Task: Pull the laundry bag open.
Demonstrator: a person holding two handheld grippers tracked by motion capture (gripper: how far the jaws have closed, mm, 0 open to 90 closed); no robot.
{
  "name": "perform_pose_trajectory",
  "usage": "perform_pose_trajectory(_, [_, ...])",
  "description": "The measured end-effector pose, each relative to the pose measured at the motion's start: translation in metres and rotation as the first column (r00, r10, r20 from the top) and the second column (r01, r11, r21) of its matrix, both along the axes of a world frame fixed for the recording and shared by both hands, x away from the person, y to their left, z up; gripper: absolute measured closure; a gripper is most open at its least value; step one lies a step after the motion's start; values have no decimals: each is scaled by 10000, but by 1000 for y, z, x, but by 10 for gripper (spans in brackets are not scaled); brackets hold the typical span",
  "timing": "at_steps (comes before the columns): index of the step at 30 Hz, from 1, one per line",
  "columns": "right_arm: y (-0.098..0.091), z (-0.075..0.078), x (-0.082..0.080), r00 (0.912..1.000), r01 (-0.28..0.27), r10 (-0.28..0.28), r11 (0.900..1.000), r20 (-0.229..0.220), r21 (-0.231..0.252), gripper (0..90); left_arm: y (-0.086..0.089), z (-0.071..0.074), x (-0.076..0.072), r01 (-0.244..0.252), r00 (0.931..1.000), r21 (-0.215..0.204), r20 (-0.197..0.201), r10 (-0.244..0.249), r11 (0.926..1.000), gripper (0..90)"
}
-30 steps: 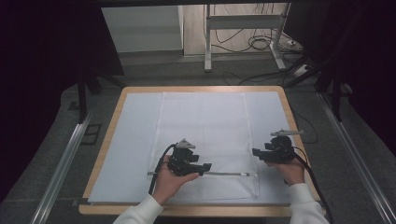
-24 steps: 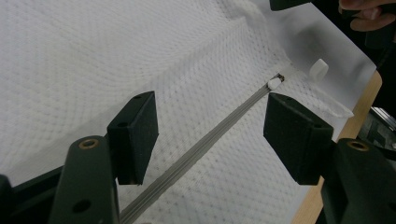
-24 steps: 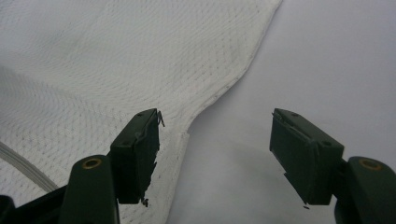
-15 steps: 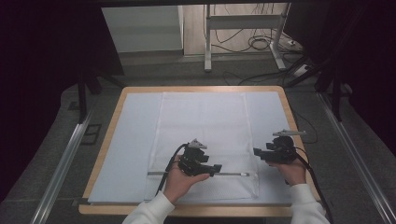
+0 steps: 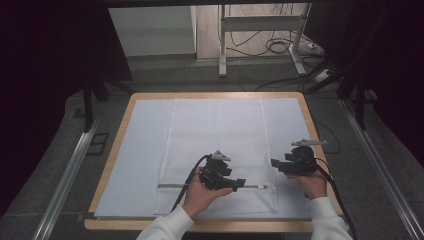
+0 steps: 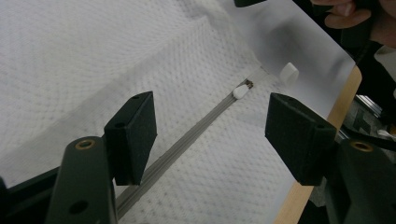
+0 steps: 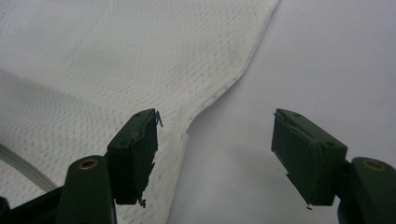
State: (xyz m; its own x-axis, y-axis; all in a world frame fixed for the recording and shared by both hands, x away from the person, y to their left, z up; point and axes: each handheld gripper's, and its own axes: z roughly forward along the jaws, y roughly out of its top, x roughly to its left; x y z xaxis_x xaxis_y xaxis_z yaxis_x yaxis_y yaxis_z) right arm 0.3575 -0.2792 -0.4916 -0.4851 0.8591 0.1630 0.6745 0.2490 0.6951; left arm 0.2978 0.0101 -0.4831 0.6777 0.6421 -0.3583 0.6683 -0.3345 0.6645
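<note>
White mesh bag (image 5: pixel 217 150) lay flat on the pale sheet (image 5: pixel 140 150) covering the wooden-rimmed table (image 5: pixel 117 145), its grey zipper (image 5: pixel 200 186) running along the near end. Left gripper (image 5: pixel 239 183) hovered over the zipper, jaws spread wide, nothing between them; in the left gripper view the white zipper pull (image 6: pixel 241 91) sat ahead of the jaws. Right gripper (image 5: pixel 276 164) was at the bag's right edge, jaws likewise apart and empty, mesh hem below the left pad.
</note>
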Motion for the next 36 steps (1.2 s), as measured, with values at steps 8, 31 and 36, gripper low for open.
perform_pose_trajectory(8, [1,0,0,10000,-3,3,10000,-41,-9,306,-18,-4,0,265,9996,305,59,-267,9992,336])
perform_pose_trajectory(31, [-1,-1,0,10000,31,-31,9998,46,-188,292,-54,-21,7,732,9960,526,-548,-703,9959,352])
perform_pose_trajectory(36, [-1,-1,0,10000,42,-41,9997,38,-222,292,-58,-23,9,765,9951,467,-667,-733,9960,348])
